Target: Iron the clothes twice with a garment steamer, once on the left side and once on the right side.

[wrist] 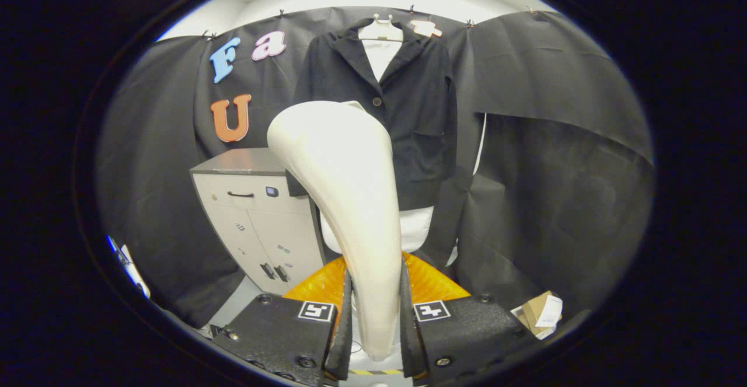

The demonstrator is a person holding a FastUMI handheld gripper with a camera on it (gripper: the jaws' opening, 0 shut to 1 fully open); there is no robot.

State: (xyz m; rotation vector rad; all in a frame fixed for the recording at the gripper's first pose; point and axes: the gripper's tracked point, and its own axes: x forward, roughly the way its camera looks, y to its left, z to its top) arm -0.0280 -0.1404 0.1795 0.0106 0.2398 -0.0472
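My gripper (373, 311) clamps both fingers on the garment steamer (344, 200); the jacket (408, 101) hangs beyond at twelve o'clock, open room between, cabinet (257, 218) at ten.

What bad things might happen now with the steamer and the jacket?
The gripper pinches the garment steamer only at its narrow handle end, so the wide head might tip or slip. The black jacket hangs loosely on a hanger, so pushing may swing it away. The cabinet stands close beside; a sideways sweep might bump it.
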